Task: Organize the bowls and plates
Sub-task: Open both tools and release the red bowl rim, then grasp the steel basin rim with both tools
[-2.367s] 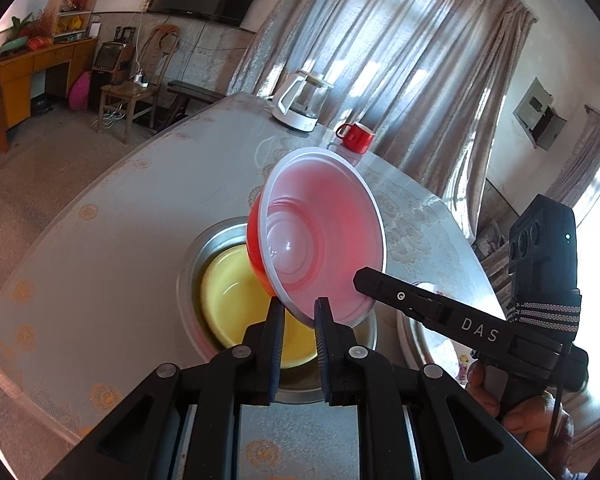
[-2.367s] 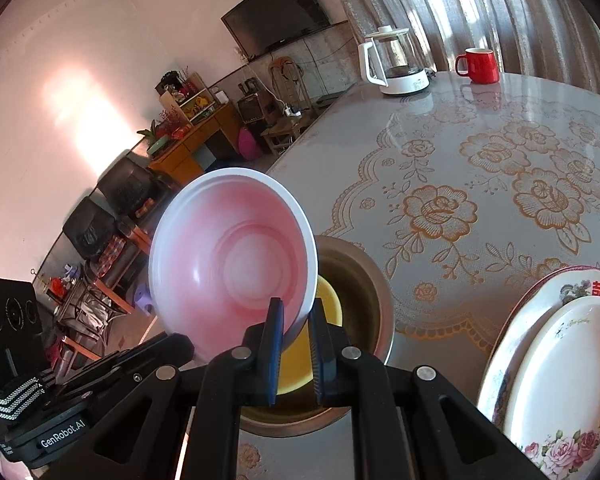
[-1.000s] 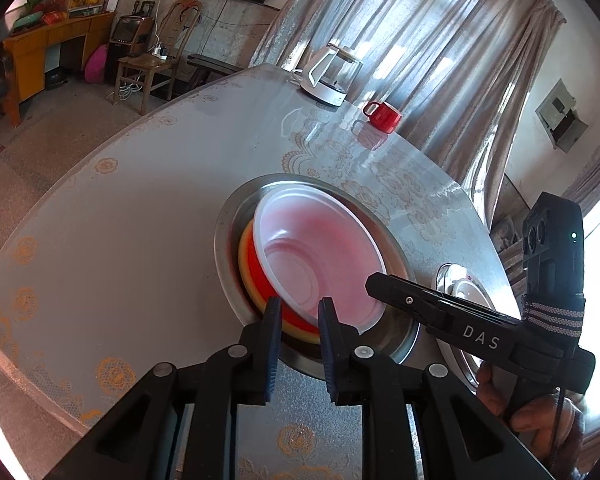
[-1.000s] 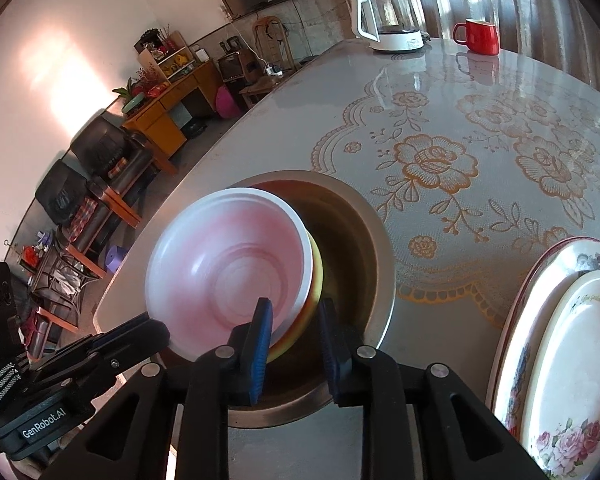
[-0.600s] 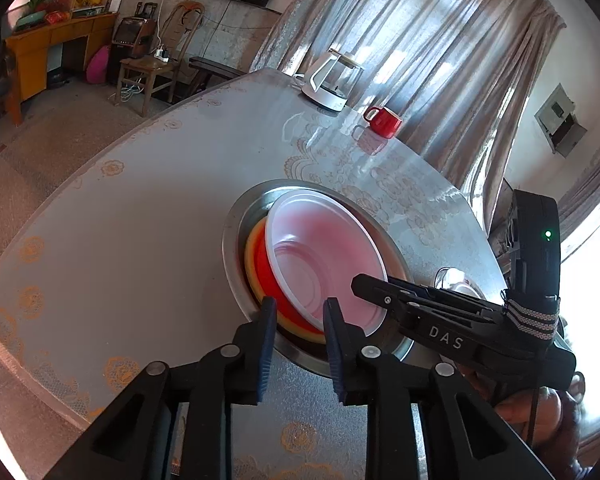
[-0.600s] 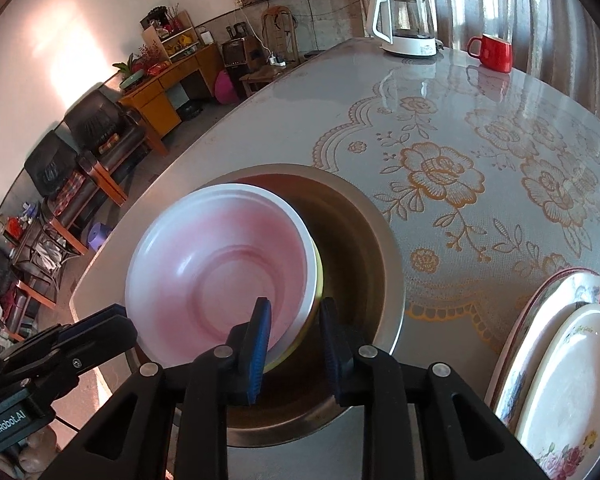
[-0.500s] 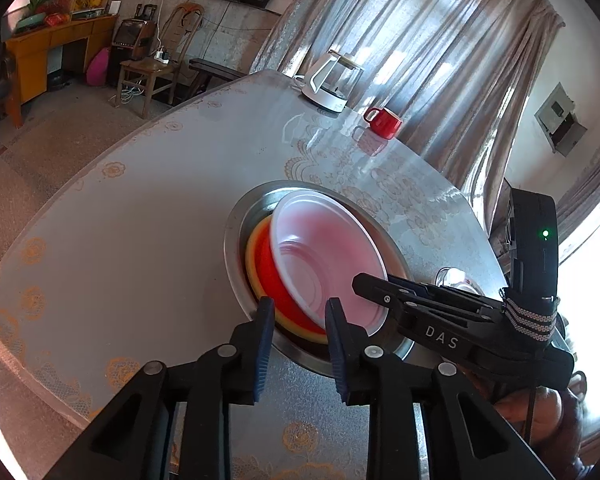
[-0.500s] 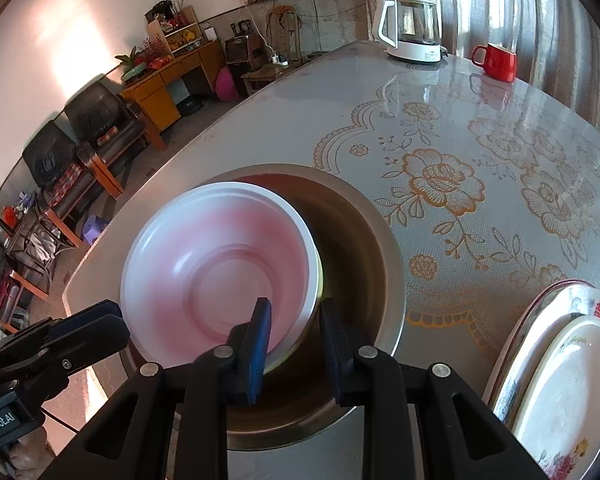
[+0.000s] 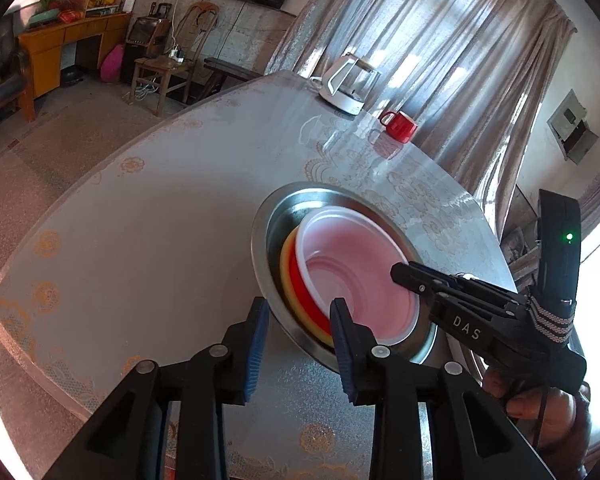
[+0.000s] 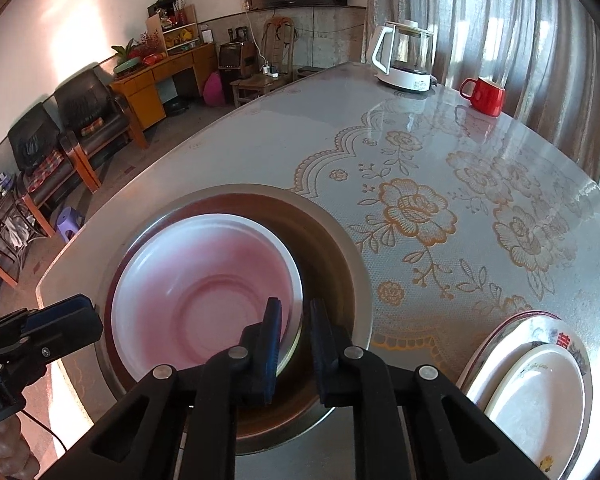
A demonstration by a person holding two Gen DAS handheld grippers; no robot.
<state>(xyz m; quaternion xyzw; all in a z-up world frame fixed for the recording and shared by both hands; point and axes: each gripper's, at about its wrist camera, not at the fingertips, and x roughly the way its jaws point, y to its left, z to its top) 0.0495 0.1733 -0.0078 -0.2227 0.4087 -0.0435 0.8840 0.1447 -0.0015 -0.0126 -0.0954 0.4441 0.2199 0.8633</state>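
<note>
A white-and-pink bowl (image 9: 356,276) sits nested in a red bowl (image 9: 304,292) and a yellow bowl (image 9: 286,276) inside a large steel basin (image 9: 296,200). My left gripper (image 9: 300,308) is open, its jaws wide apart over the basin's near rim, holding nothing. My right gripper (image 10: 296,312) is open with a narrow gap over the pink bowl's (image 10: 204,292) right rim and the basin (image 10: 340,248); it also shows in the left wrist view (image 9: 400,270). Stacked floral plates (image 10: 540,384) lie at the right.
A white kettle (image 10: 406,58) and a red mug (image 10: 484,96) stand at the table's far side. The table has a floral cloth under glass (image 10: 440,208). Chairs and a wooden cabinet (image 10: 160,80) stand beyond the table's left edge.
Both grippers lowered the pink bowl into the basin onto the red and yellow bowls, then let go. The left jaws opened wide and drew back; the right opened slightly.
</note>
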